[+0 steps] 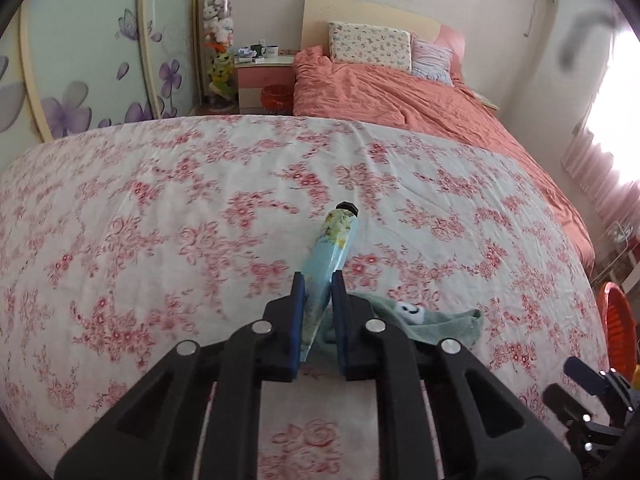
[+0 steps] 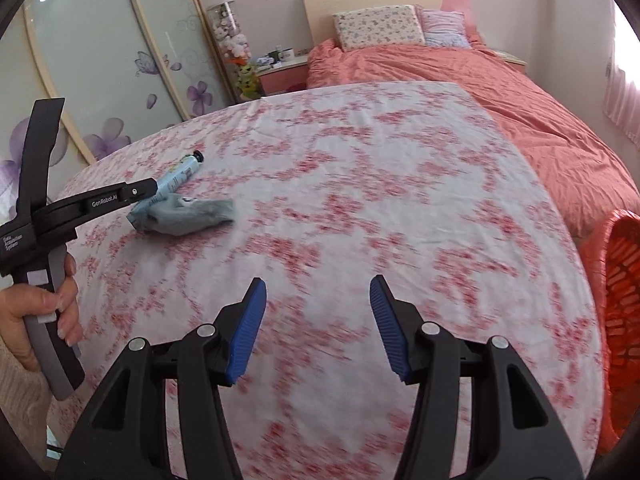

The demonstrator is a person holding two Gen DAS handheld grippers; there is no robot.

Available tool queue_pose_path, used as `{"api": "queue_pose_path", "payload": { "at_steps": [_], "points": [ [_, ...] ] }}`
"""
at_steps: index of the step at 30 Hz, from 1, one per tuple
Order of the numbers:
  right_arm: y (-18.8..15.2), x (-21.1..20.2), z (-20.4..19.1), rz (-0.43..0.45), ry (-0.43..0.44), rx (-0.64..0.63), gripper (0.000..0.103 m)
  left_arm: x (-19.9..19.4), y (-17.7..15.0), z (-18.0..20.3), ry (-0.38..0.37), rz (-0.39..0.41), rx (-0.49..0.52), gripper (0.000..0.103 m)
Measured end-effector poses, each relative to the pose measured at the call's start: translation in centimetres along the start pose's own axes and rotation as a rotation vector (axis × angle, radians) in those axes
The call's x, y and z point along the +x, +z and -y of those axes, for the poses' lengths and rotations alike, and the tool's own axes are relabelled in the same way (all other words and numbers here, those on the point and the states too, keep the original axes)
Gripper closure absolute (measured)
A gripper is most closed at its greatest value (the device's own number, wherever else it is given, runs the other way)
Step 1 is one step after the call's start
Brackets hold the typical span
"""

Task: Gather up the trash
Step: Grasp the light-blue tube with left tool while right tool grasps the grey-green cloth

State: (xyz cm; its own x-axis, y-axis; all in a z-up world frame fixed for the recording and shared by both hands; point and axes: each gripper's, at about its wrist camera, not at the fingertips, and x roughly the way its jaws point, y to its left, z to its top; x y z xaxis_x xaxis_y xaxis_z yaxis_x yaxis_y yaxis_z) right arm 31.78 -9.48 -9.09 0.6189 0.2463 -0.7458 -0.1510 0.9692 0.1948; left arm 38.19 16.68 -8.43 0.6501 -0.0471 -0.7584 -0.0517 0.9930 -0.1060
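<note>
Floral bedsheet carries our trash: a pale blue tube, clamped at its tail by our left tool, beside a green sock. Our right tool gapes, holding nothing, near the orange basket.

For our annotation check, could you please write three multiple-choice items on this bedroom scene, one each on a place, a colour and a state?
1. Where does the crumpled grey-green sock lie?
A. on the floral bedspread, beside the light-blue floral tube
B. on the pillow
C. inside the basket

2. What colour is the mesh plastic basket at the bed's right edge?
A. green
B. orange-red
C. white

3. How does the left gripper stand?
A. wide open and empty
B. out of view
C. shut on the tube

Answers: 1 A, the sock touches the tube on the spread; 2 B, its mesh wall shows orange-red; 3 C, both blue pads press the tube's flat end.
</note>
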Motion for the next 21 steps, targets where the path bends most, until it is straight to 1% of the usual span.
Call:
{"api": "queue_pose_path", "payload": {
  "at_steps": [2, 5, 7, 11, 12, 13, 15, 16, 17, 18, 21],
  "points": [
    [0.7, 0.8, -1.7, 0.002, 0.019, -0.024, 0.048, -0.1, 0.2, -0.6, 0.014, 0.007, 0.0, 0.088],
    [1.4, 1.6, -3.2, 0.008, 0.034, -0.053, 0.048, -0.3, 0.5, -1.2, 0.063, 0.022, 0.024, 0.085],
    [2.1, 2.3, -4.2, 0.013, 0.047, -0.059, 0.048, -0.2, 0.5, -1.8, 0.086, 0.013, 0.026, 0.085],
    [3.3, 3.9, -5.5, 0.006, 0.062, -0.057, 0.048, 0.5, 0.0, -3.2, 0.074, -0.022, -0.008, 0.083],
    [3.6, 4.5, -5.7, -0.002, 0.064, -0.058, 0.05, 0.6, -0.2, -3.5, 0.065, -0.027, -0.019, 0.082],
    [3.8, 5.0, -5.8, -0.01, 0.067, -0.058, 0.053, 0.6, -0.3, -3.6, 0.055, -0.022, -0.026, 0.081],
    [3.7, 5.8, -6.0, -0.04, 0.074, -0.059, 0.078, 0.6, -0.5, -3.7, 0.045, -0.021, -0.029, 0.08],
    [3.6, 5.6, -5.9, -0.024, 0.067, -0.061, 0.08, 0.6, -0.5, -3.7, 0.041, -0.021, -0.029, 0.08],
    [3.5, 5.5, -5.8, -0.029, 0.083, -0.061, 0.089, 0.6, -0.4, -3.6, 0.036, -0.022, -0.026, 0.08],
    [3.4, 5.3, -5.7, -0.031, 0.087, -0.06, 0.092, 0.7, -0.5, -3.4, 0.036, -0.022, -0.022, 0.079],
    [2.8, 4.1, -4.4, -0.012, 0.069, -0.05, 0.094, 1.0, -0.4, -2.9, 0.03, -0.026, -0.022, 0.07]
  ]
}}
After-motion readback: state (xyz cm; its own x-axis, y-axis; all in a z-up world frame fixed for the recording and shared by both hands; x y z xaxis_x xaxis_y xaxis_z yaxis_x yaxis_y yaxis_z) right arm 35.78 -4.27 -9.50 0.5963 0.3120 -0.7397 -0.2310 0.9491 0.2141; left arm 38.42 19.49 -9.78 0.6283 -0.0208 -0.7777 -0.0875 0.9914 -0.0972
